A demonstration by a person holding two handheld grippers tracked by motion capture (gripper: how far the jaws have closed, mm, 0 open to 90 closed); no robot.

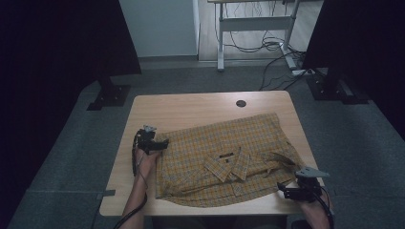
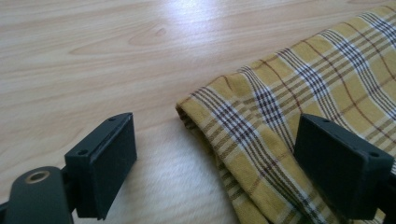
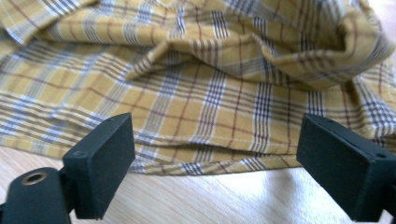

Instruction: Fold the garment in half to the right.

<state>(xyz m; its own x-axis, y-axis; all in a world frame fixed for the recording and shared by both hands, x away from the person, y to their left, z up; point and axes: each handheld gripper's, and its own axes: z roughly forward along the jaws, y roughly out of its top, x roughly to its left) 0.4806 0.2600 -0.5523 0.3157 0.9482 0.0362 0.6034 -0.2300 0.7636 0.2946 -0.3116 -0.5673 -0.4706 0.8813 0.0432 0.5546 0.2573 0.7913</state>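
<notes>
A yellow checked shirt (image 1: 224, 160) lies flat on the wooden table (image 1: 191, 107). It is stretched out long from the person's left side to the right side, with the collar (image 1: 229, 164) near the middle, on the side close to the person. The collar points toward the person.

The left gripper (image 1: 160, 143) sits at the left end of the shirt. Its jaws are wide open and hold nothing. In the left gripper view, a corner of the shirt (image 2: 289, 121) lies just ahead, between the two jaws and a bit toward the right one.

The right gripper (image 1: 286, 191) sits at the near right corner of the shirt. Its jaws are wide open too, with nothing in them. In the right gripper view, the edge of the shirt (image 3: 205, 116) runs straight across in front of the jaws, very close.

Both grippers are about as near to the cloth as each other. Each one probably only needs to slide forward a little and pinch its own end.
</notes>
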